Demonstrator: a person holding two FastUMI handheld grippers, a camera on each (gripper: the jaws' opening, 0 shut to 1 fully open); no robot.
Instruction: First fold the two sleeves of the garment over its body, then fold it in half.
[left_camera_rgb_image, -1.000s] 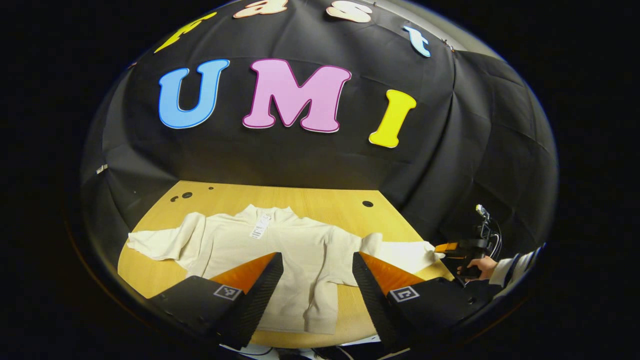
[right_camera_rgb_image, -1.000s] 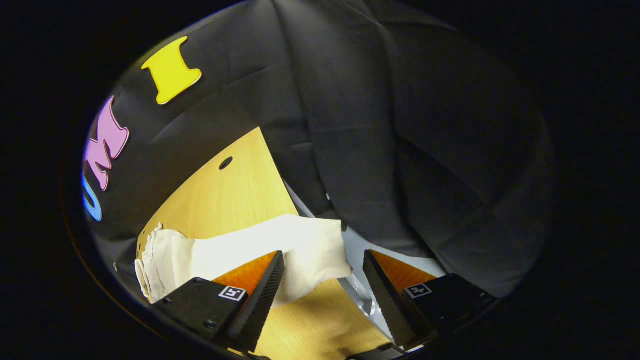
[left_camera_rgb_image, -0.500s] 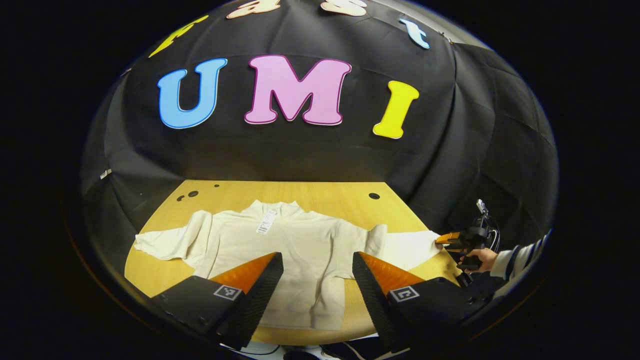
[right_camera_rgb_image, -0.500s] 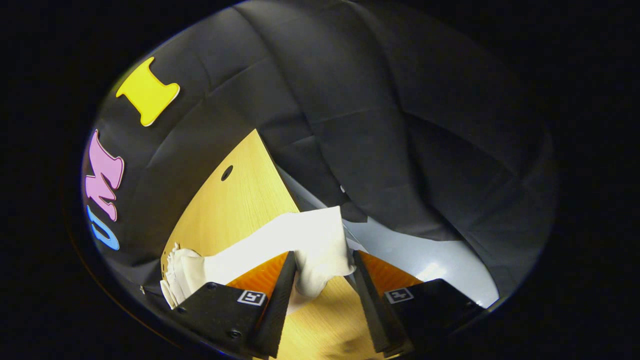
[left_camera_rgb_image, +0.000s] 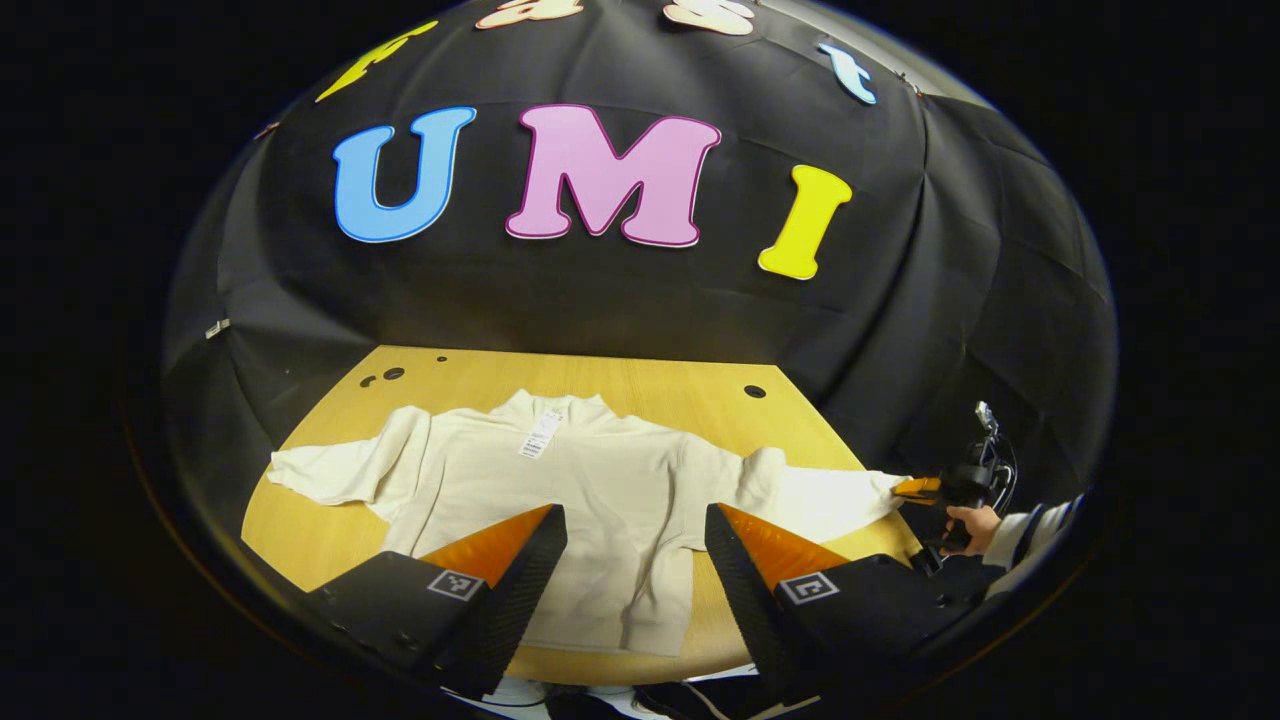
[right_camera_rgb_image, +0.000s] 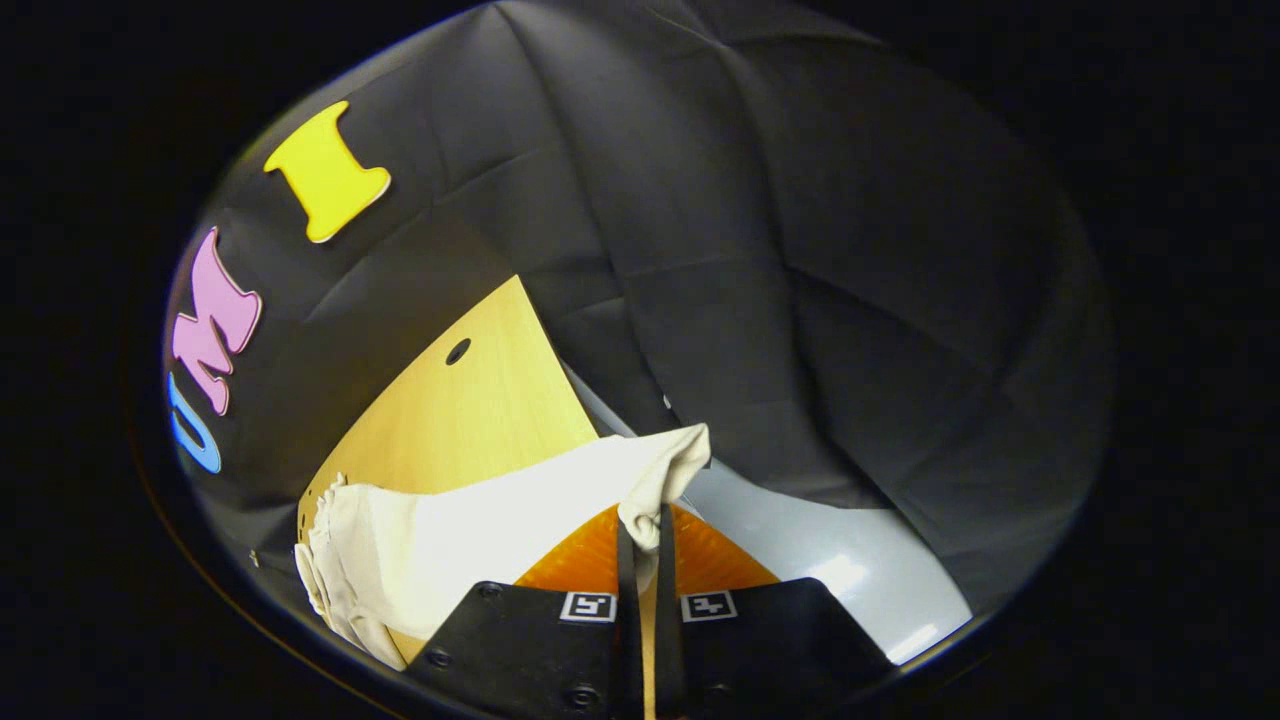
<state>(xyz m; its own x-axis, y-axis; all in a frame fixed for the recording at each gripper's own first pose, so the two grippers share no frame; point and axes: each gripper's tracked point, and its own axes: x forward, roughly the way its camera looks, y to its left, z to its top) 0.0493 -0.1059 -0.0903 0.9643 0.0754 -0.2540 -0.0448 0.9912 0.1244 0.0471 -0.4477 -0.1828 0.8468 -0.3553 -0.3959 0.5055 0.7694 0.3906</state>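
- In the left gripper view we see the cream sweater (left_camera_rgb_image: 560, 490) lying flat on the wooden table (left_camera_rgb_image: 640, 385), collar toward the booth wall, a paper tag (left_camera_rgb_image: 540, 435) at the neck.
- Its one sleeve (left_camera_rgb_image: 330, 470) lies spread out to the side on the table; the other sleeve (left_camera_rgb_image: 820, 495) stretches to the table's edge.
- The left gripper (left_camera_rgb_image: 635, 545) hovers above the sweater's hem, jaws wide apart and holding nothing.
- At that far sleeve's cuff we see the right gripper (left_camera_rgb_image: 925, 488) in a hand (left_camera_rgb_image: 968, 522) with a striped cuff.
- In the right gripper view we see the right gripper (right_camera_rgb_image: 640, 530) with jaws nearly closed, pinching the sleeve's cuff (right_camera_rgb_image: 665, 470) between both fingers.
- The sleeve (right_camera_rgb_image: 470, 520) runs back from the pinch across the table (right_camera_rgb_image: 470, 400) to the bunched shoulder.
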